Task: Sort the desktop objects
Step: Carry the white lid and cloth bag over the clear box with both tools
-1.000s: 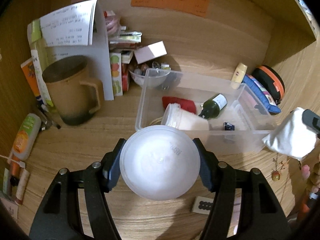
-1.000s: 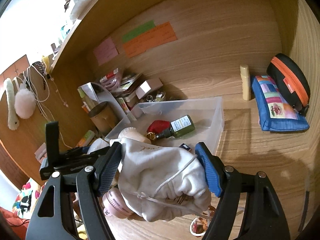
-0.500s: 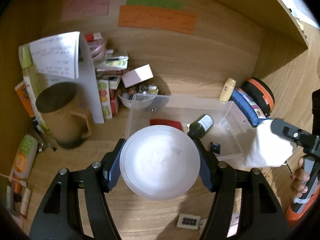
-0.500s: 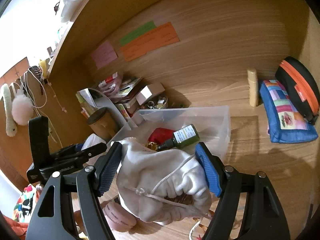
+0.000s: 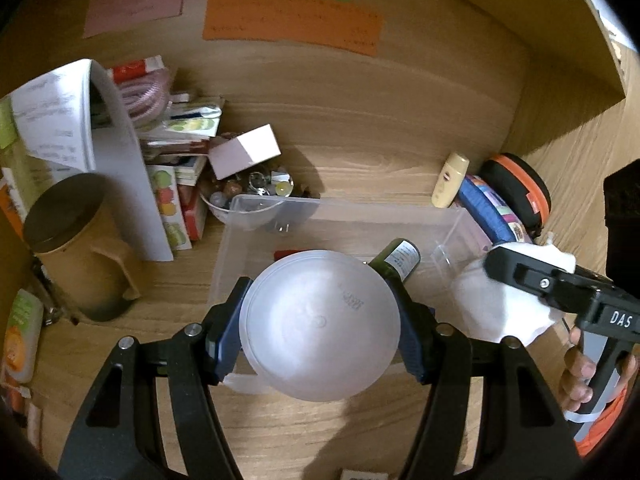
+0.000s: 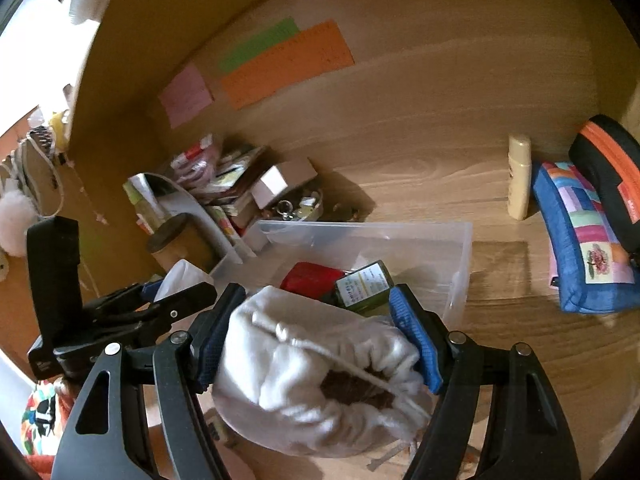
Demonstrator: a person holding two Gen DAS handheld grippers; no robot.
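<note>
Fingers of the left gripper (image 5: 319, 325) stand wide apart and are clamped on a round frosted white container (image 5: 319, 325), one blue pad (image 5: 226, 330) pressed to each side. The container shows its circular face to the left wrist camera, with faint moulded marks and a small centre dimple; it is translucent and its contents cannot be made out. It is held above the near wall of a clear plastic bin (image 5: 448, 216).

Fingers of the right gripper (image 6: 316, 354) are likewise spread wide and clamped on a white drawstring pouch (image 6: 304, 376). The cloth is soft and wrinkled, gathered at its mouth, with a thin cord lying across it and something dark brown visible inside the opening. In the left wrist view the pouch (image 5: 496, 304) sits at the bin's right end, just beside its wall; whether it touches the bin cannot be determined.

Inside the bin lie a dark green bottle (image 6: 362, 284) with a pale label and, touching it, a red object (image 6: 310, 276).

Beyond the bin, on the wooden desk (image 6: 420, 168): a tan mug (image 5: 76, 248) with a handle at left, a heap of small boxes and papers (image 5: 180, 148), a small bowl of trinkets (image 5: 252, 196), a cream tube (image 5: 450, 180), a blue patchwork pouch (image 6: 580, 240) and a black case with an orange zip (image 6: 608, 176). Pink, green and orange notes (image 5: 288, 20) are fixed to the back panel.
</note>
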